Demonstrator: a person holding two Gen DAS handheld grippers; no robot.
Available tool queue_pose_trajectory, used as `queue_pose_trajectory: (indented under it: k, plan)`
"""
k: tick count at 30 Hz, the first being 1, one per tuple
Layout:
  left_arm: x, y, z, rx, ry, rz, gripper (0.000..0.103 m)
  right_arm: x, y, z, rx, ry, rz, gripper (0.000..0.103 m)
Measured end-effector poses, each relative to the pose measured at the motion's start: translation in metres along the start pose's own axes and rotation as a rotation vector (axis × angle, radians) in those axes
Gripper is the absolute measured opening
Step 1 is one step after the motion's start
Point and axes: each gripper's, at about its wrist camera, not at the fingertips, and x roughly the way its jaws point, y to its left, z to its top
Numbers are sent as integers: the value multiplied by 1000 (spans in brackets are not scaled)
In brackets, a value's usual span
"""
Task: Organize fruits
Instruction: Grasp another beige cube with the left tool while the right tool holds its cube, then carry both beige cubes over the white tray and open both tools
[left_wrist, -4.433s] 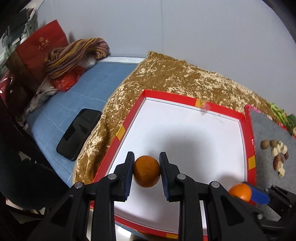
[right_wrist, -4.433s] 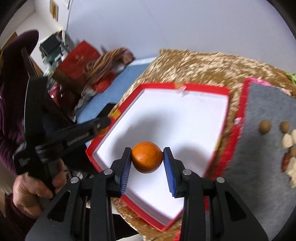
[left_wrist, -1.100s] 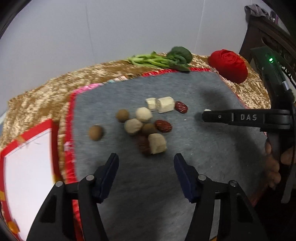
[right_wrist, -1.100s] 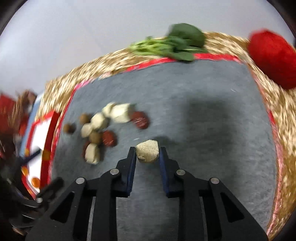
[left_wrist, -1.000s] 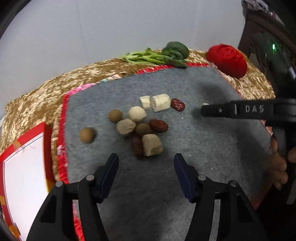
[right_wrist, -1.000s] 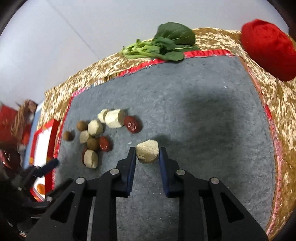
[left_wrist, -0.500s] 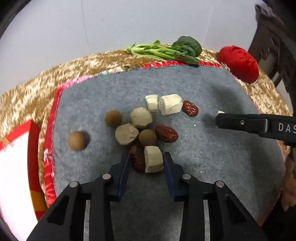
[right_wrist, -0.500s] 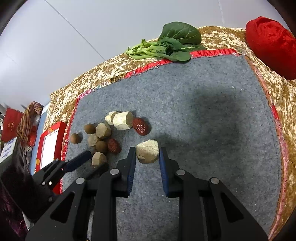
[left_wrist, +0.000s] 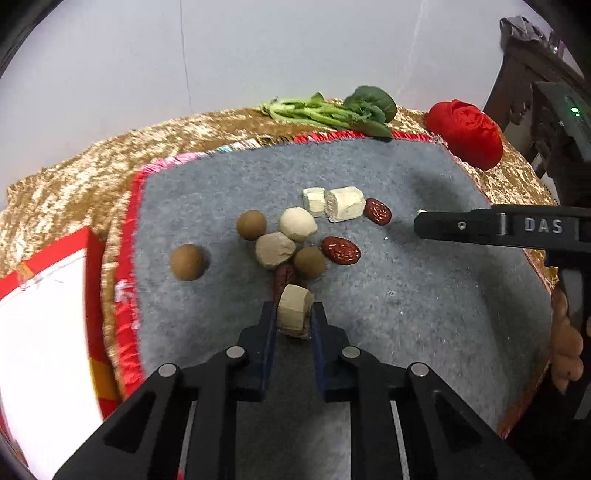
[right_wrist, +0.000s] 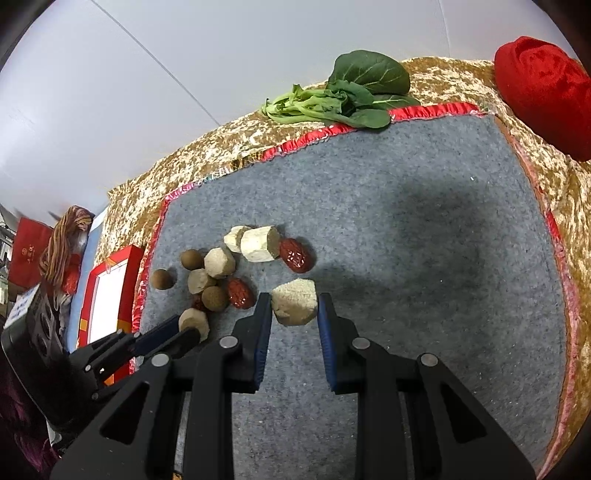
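Left wrist: date (left_wrist: 283, 277) possibly behind chunk (left_wrist: 293, 311).

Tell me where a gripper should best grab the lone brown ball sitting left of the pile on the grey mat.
Probably across its widest middle, coming from above or from the mat's near edge. The brown ball is round and sits apart from the pile, with bare grey mat around it, so both fingers have room.
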Motion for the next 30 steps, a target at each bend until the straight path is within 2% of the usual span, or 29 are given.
queue_pose_trajectory:
  k: [6,12,17,23,30]
  plan:
    - [-28,24,1,-63,-49,49,17,2,17,-2,-25,-11,23,27]
    - [-54,70,-6,-175,-71,180,17,9,47,-8,-86,-9,67,27]
    - [-77,123,-23,-307,-67,293,17,23,91,-16,-150,8,164,27]
    - [-90,160,-46,-395,-41,353,17,35,166,-41,-339,3,268,27]
    - [-85,166,-57,-388,9,369,17,55,231,-80,-533,28,314,27]
